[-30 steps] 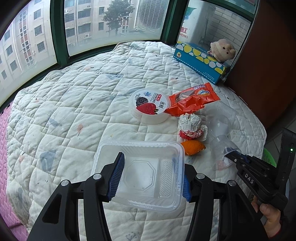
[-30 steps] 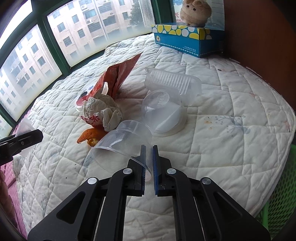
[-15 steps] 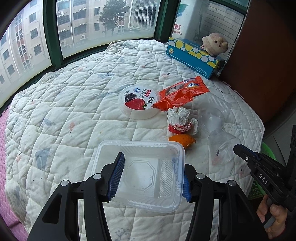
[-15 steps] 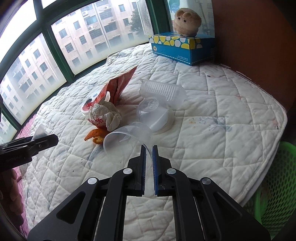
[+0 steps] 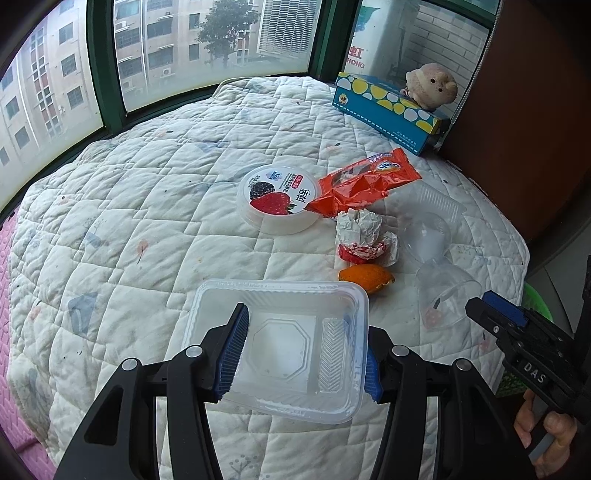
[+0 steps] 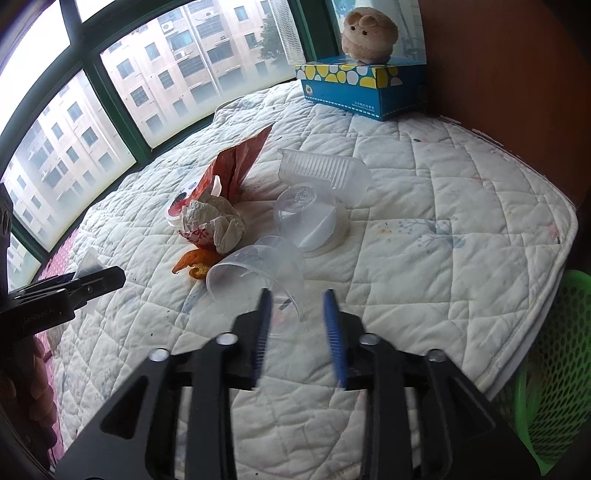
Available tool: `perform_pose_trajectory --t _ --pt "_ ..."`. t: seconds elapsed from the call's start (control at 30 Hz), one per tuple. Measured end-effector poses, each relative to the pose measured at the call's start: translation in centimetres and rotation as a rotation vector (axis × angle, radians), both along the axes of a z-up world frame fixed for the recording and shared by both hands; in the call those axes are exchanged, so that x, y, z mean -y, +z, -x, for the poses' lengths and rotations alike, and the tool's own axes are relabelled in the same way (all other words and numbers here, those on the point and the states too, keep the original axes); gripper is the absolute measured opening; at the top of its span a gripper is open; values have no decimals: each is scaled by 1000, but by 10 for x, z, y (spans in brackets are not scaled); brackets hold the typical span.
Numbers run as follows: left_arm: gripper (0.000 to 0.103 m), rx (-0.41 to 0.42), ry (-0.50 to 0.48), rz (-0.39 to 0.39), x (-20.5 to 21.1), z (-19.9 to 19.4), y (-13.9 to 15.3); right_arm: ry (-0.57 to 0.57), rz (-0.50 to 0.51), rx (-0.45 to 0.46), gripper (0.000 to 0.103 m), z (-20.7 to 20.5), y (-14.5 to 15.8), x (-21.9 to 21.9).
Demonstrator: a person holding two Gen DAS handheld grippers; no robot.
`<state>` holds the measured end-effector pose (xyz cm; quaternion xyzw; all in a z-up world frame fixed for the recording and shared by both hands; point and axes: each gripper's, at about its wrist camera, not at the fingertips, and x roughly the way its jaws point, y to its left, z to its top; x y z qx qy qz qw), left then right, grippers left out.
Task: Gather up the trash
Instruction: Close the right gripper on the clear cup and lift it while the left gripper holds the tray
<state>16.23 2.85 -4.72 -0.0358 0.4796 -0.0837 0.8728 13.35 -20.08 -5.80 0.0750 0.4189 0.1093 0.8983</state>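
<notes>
My left gripper (image 5: 295, 350) is shut on a clear plastic tray (image 5: 280, 295), held above the quilt. My right gripper (image 6: 297, 321) is open just behind a clear plastic cup (image 6: 258, 273) that lies on its side on the quilt; the cup also shows in the left wrist view (image 5: 443, 295). Beyond it lie an orange peel (image 6: 195, 264), a crumpled paper wrapper (image 6: 214, 225), an orange snack bag (image 6: 240, 162), a clear domed lid (image 6: 310, 218) and a ribbed clear container (image 6: 325, 170). A round yogurt tub (image 5: 277, 199) sits by the bag.
A quilted white mat (image 6: 424, 229) covers the round table. A blue tissue box (image 6: 354, 88) with a plush toy (image 6: 369, 33) stands at the far edge. A green mesh basket (image 6: 554, 369) sits beside the table at the right. Windows run along the back.
My right gripper has opened and let go of the clear cup, which now lies on the quilt. Both grippers have drawn back a little from the table.
</notes>
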Motion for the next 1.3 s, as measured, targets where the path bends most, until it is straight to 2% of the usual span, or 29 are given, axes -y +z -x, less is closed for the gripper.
perform_pose_trajectory --t 0.07,0.13,0.43,0.77,0.8,0.87,1.3 --pt "52 -3 4 6 0 0 -1 20 30 20 61 5 1 -4" --pt "52 -5 8 7 -2 -1 -3 47 40 19 70 6 -1 -11" --pt "52 -9 29 11 -15 0 -6 108 42 17 74 -11 -8 -50" --pt "52 -17 44 19 -27 -3 -10 63 117 -13 74 -36 -25 -78" --pt "52 -16 44 18 -27 -3 -10 54 115 -21 67 -37 -28 -77" --pt "52 -17 44 19 -28 -4 -10 42 102 -26 66 -38 -29 -73" --pt "52 9 4 30 -10 2 4 14 96 14 65 -8 0 -36"
